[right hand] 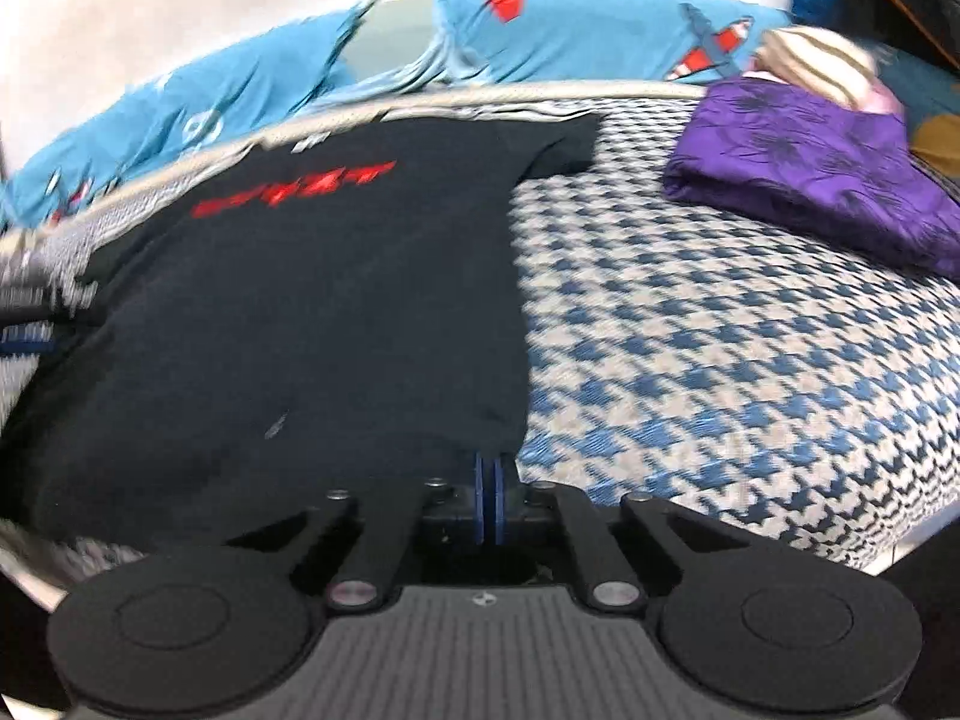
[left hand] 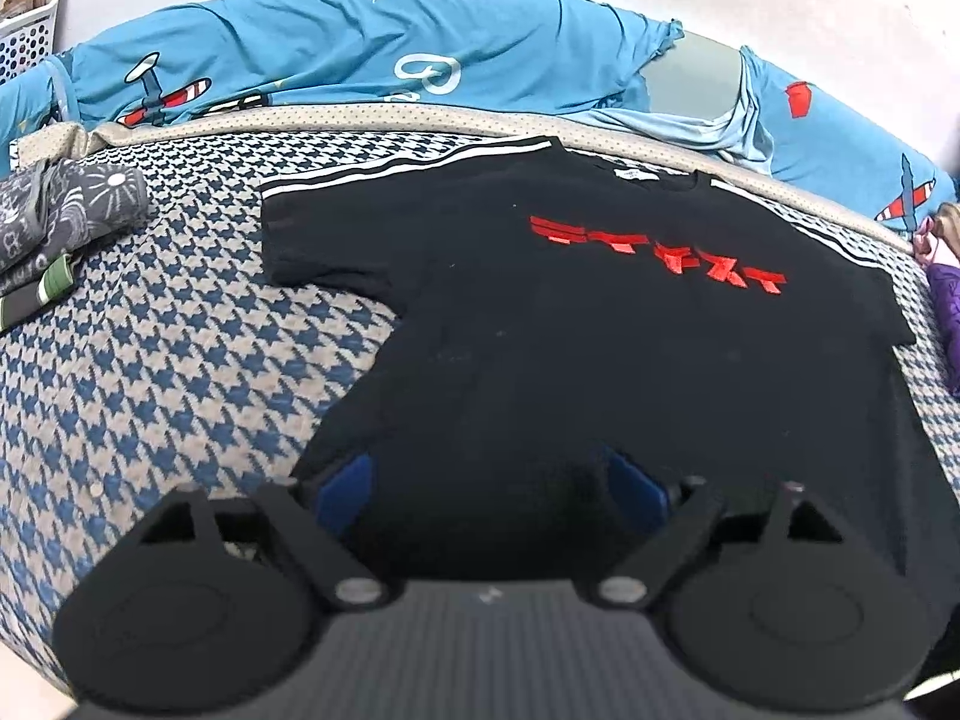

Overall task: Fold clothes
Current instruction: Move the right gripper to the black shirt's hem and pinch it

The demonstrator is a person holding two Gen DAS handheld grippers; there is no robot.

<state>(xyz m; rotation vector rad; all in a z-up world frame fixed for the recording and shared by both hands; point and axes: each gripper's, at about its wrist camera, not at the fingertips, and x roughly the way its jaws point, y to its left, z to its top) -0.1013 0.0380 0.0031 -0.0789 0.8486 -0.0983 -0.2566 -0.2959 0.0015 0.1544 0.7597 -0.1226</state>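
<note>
Left handheld gripper (left hand: 489,483): matte black plastic body, ribbed grey central plate with a small pale emblem, two large round black discs at the lower corners. Black linkage arms pivot on silver round-headed screws. Blue rectangular finger pads (left hand: 636,489) fitted on black fingers.

Right handheld gripper (right hand: 489,498): same construction; ribbed grey plate, small emblem, twin black discs, silver pivot screws, thin blue finger pads (right hand: 482,498)
</note>
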